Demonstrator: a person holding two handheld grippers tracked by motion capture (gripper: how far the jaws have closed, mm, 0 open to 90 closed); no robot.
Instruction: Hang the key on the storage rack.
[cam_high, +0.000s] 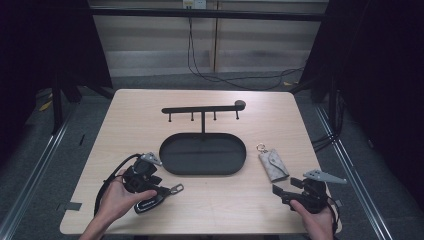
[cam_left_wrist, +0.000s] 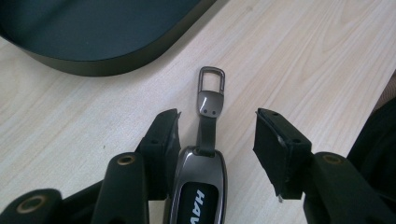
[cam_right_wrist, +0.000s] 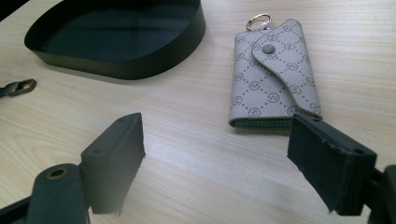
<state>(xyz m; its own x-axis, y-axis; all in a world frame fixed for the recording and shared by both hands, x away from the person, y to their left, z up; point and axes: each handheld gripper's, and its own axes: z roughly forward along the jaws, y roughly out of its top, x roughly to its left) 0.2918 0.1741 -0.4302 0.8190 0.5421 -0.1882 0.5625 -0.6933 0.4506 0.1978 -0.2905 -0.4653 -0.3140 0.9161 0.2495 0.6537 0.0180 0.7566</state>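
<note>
Pale wood tabletop (cam_high: 140, 112), high view: black oval tray (cam_high: 172, 165) at centre with a hook stand (cam_high: 202, 109) rising from its far edge. Left gripper (cam_high: 165, 191) near the front left edge, lying low over a dark key fob (cam_high: 159, 195) whose metal clasp points right. Patterned grey key pouch (cam_high: 273, 164) right of tray, apart from it. Right gripper (cam_high: 276, 191) just short of the pouch, not touching.

Left gripper view: key fob (cam_left_wrist: 201, 184) flat on the wood between the jaws, strap and clasp pointing toward the tray (cam_left_wrist: 93, 65). One jaw against the fob's side, the other clear of it; spread, not yet pinching.

Right gripper view: jaws spread wide, bare wood between them. Pouch (cam_right_wrist: 273, 77) ahead, flap snapped shut, ring at far end. Tray (cam_right_wrist: 140, 65) beyond, left.
</note>
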